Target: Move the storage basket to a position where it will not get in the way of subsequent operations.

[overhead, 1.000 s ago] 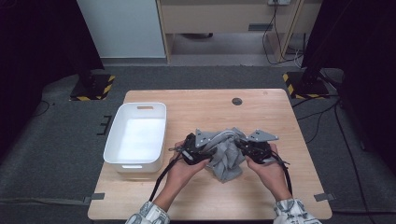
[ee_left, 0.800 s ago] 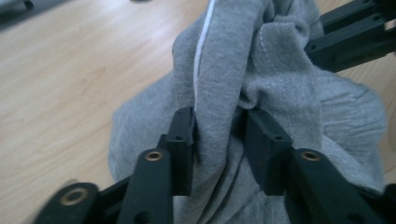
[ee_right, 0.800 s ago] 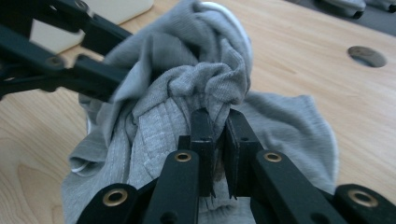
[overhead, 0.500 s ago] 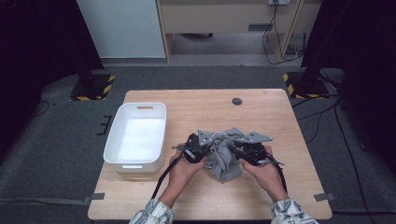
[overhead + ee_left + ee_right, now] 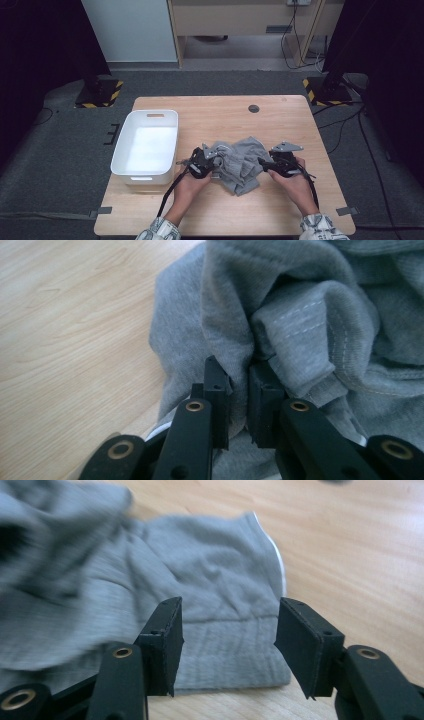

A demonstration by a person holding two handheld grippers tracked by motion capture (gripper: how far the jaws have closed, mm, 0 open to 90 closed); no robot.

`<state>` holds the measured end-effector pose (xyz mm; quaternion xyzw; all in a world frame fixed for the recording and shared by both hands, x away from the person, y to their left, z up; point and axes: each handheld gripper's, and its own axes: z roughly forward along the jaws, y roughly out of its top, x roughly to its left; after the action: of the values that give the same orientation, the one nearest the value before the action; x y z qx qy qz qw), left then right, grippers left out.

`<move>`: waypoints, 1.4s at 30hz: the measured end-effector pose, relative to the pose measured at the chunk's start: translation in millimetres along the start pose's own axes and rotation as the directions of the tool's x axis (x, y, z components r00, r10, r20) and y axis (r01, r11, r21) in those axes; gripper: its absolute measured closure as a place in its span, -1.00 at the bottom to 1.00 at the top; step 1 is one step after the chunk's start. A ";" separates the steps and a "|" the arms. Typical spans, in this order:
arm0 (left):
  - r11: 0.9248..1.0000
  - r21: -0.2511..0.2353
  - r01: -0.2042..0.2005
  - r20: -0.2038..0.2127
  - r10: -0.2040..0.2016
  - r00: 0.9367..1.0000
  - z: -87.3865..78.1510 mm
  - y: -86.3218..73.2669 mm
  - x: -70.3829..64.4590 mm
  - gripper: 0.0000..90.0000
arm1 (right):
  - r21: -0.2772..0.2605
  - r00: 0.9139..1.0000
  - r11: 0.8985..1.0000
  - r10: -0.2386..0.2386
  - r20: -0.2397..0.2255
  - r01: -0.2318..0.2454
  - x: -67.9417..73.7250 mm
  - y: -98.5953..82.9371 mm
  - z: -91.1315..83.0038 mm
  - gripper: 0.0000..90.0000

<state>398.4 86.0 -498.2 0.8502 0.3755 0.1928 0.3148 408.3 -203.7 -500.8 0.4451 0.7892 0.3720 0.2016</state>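
Taking the grey garment (image 5: 240,164) as the landmark, it lies crumpled on the wooden counter (image 5: 280,117), a little toward the person's side of the middle. Well to its left stands a white plastic bin (image 5: 146,145), its far wall with a handle slot, near the counter's left edge. Just at the garment's left edge sits the left gripper (image 5: 204,161), held in the person's left hand (image 5: 187,184), with its black cable trailing back toward the counter's near edge. In the left gripper view its two black fingers (image 5: 217,387) are closed tight on a bunched fold of the grey knit cloth, a stitched hem curling just right of the pinch, and bare wood shows to the left of the fabric. The garment itself is a soft jersey piece with visible seams and a thin white edge, heaped in folds rather than spread flat. At its right edge is the right gripper (image 5: 272,165), held in the person's right hand (image 5: 295,182), with a grey three-cornered plate on top. In the right gripper view its fingers (image 5: 162,642) stand wide apart, with a flat ribbed edge of the garment lying on the counter between and beyond them, not pinched. Beyond the garment, toward the counter's far edge, is a small dark round cap (image 5: 254,108).
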 end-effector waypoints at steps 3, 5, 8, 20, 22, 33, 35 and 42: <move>1.000 0.004 -0.004 0.002 0.004 1.000 3.6 -2.7 -1.9 0.79 | 0.012 1.000 1.000 0.005 0.017 -0.006 -2.7 -1.2 7.6 -0.03; 1.000 0.008 -0.004 0.008 0.004 1.000 5.8 -4.6 -2.6 0.79 | 0.034 1.000 0.999 0.020 0.020 -0.021 -6.8 -2.7 13.3 -0.04; 1.000 0.006 -0.003 0.012 0.003 1.000 7.1 -6.5 -3.2 0.79 | 0.062 0.999 0.997 0.044 0.011 -0.045 -12.1 -5.2 20.4 -0.12; 1.000 -0.024 0.014 0.036 -0.014 0.999 12.4 -10.0 -4.8 0.79 | 0.105 0.999 0.994 0.041 -0.018 -0.039 -14.9 -9.7 25.5 0.08; 0.999 -0.031 0.018 0.042 -0.016 0.999 15.2 -8.5 -6.5 0.80 | 0.110 0.999 0.993 0.034 -0.022 -0.031 -16.2 -10.6 23.2 0.16; 0.999 -0.042 -0.027 0.063 0.030 0.998 39.3 18.0 -30.4 0.79 | 0.146 0.998 0.988 0.063 -0.024 -0.058 -37.4 -34.0 -12.6 0.45; 0.999 -0.040 -0.013 0.069 0.016 0.997 39.8 18.4 -28.3 0.79 | 0.146 0.997 0.988 0.064 -0.031 -0.059 -37.6 -39.4 -19.8 0.46; 1.000 -0.027 0.000 0.046 0.002 0.999 30.7 9.0 -13.8 0.78 | 0.151 0.997 0.988 -0.019 -0.070 0.030 -12.9 -40.9 -22.6 0.66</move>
<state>411.5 58.8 -515.7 0.8503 0.3651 0.1785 0.3345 377.7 -237.2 -517.8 0.4363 0.8271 0.3234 0.1446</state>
